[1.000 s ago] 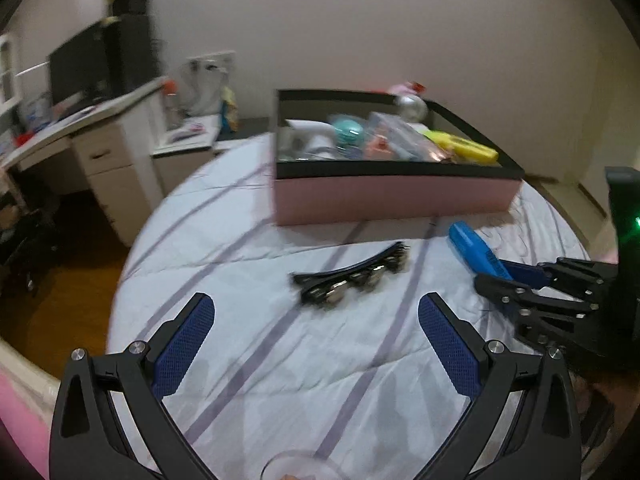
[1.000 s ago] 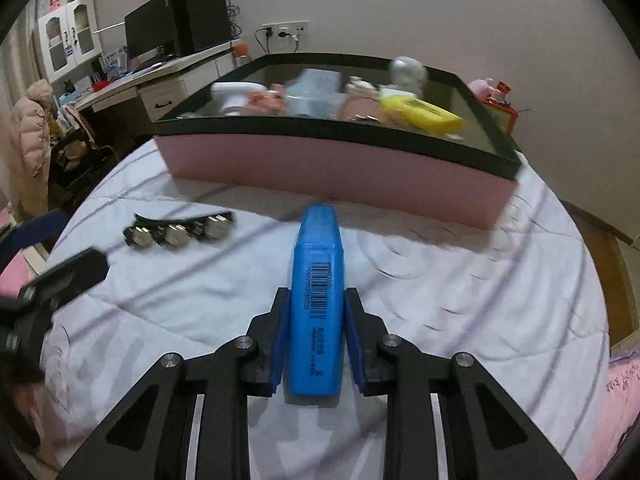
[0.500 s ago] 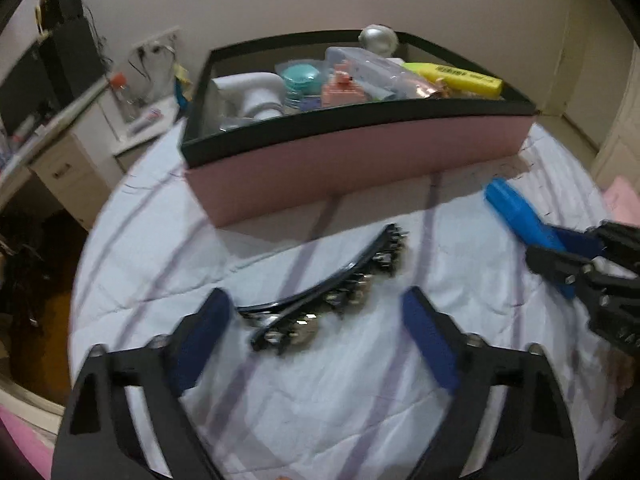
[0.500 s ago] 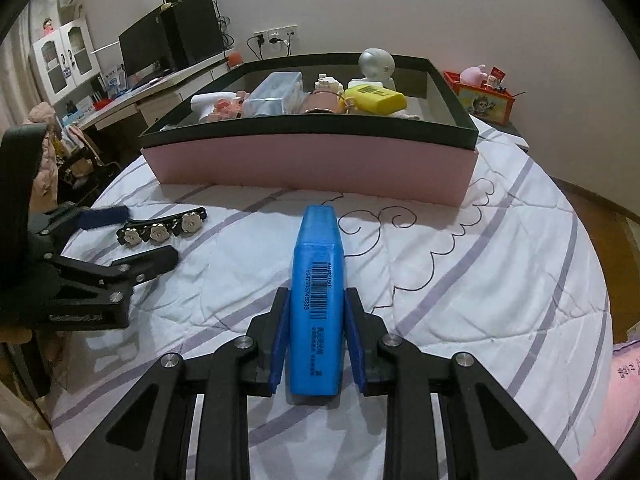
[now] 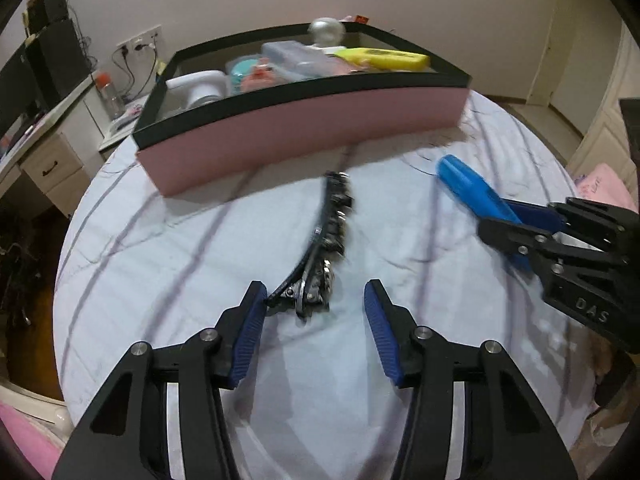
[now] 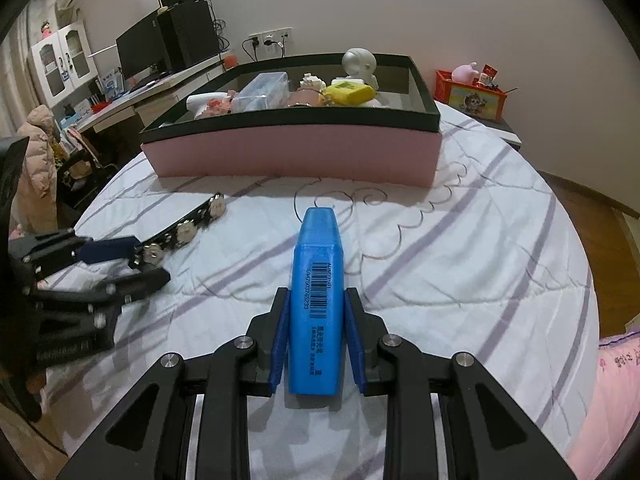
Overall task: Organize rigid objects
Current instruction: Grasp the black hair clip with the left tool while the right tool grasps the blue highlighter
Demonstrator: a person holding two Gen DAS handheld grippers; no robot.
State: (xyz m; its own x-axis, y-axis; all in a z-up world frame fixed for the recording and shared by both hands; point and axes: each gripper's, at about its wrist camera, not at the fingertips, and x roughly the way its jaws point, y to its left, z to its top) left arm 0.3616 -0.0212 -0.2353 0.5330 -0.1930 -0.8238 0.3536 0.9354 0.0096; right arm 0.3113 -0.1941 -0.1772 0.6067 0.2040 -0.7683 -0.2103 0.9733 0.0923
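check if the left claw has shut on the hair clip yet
Not yet: the left claw is open. Its blue pads sit either side of the hair clip's near end on the bedsheet, a gap showing at the right pad.

The white quilted bedspread point(image 6: 460, 248) carries pale purple stripes and a dark stitched cloud outline. Toward its far edge, the long cardboard box point(image 6: 296, 156) is pink on its sides with a black rim. The flat plastic highlighter point(image 6: 318, 292) is bright blue, printed with a black barcode. The curved metal hair clip point(image 5: 326, 240) is black with silvery studs. Both grippers are black with dark blue ribbed pads point(image 5: 250, 332).
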